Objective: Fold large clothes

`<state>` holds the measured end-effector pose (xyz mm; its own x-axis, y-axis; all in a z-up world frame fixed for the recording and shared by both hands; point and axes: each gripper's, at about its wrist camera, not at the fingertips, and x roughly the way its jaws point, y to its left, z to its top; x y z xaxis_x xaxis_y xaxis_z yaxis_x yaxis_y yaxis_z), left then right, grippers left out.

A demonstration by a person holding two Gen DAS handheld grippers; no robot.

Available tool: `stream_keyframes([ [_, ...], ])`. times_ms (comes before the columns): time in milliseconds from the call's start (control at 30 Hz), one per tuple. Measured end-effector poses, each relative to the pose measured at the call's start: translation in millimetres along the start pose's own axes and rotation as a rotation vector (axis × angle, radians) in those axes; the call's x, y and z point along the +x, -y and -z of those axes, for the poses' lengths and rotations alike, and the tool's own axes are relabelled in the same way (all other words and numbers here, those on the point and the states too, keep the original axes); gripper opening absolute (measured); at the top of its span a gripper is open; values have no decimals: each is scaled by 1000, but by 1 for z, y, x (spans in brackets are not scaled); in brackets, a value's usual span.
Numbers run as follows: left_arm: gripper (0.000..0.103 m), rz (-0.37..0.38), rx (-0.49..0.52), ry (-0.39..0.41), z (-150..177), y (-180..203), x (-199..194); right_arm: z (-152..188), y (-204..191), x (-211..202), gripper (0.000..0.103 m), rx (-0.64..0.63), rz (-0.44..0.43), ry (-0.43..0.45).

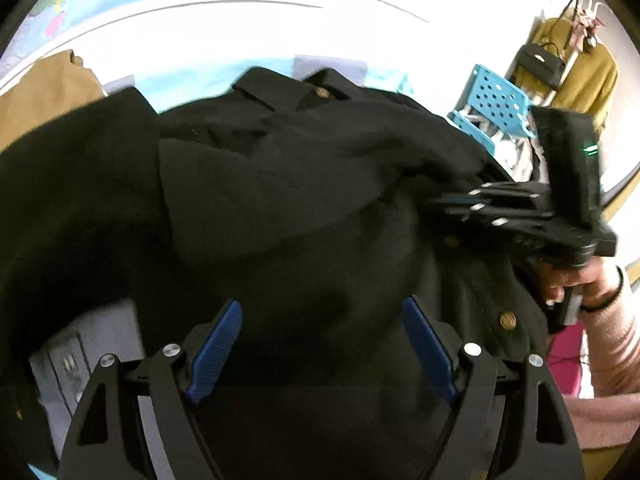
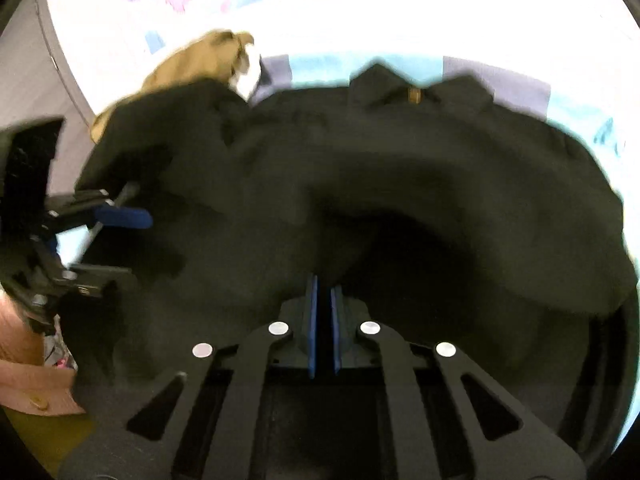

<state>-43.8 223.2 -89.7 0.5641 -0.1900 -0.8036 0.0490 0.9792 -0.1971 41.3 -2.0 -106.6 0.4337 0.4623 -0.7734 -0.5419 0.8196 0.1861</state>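
1. Your left gripper (image 1: 322, 344) stands wide, its blue pads (image 1: 216, 350) apart over the black coat (image 1: 280, 184), nothing pinched between them.
2. Your right gripper (image 2: 323, 322) is drawn narrow, pads nearly together; whether cloth is caught between them I cannot tell.
3. The black coat lies spread across the light blue worktop (image 2: 404, 65), collar (image 2: 412, 86) at the far edge, brass buttons (image 1: 508, 320) near your right hand (image 1: 568, 284).
4. A tan garment (image 2: 192, 64) sits just beside the coat's far left corner.
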Motion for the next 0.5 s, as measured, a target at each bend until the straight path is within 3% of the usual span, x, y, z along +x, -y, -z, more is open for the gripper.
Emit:
stream_keyframes([
  [67, 80, -11, -17, 14, -10, -8, 1, -21, 1, -6, 4, 3, 11, 59],
  [167, 80, -36, -48, 57, -23, -21, -5, -38, 7, 7, 4, 22, 21, 65],
  [267, 80, -68, -60, 81, -28, -27, -12, -38, 21, 21, 4, 71, 10, 61],
  [367, 83, -40, -72, 77, -19, -30, -18, -28, 19, 26, 5, 58, -21, 31],
  [467, 87, -8, -48, 48, 0, -26, -22, -15, 15, 6, 24, 29, -21, 20],
  [500, 87, -13, -31, 37, 8, -22, -22, -10, 17, -7, 35, 33, -24, 33],
])
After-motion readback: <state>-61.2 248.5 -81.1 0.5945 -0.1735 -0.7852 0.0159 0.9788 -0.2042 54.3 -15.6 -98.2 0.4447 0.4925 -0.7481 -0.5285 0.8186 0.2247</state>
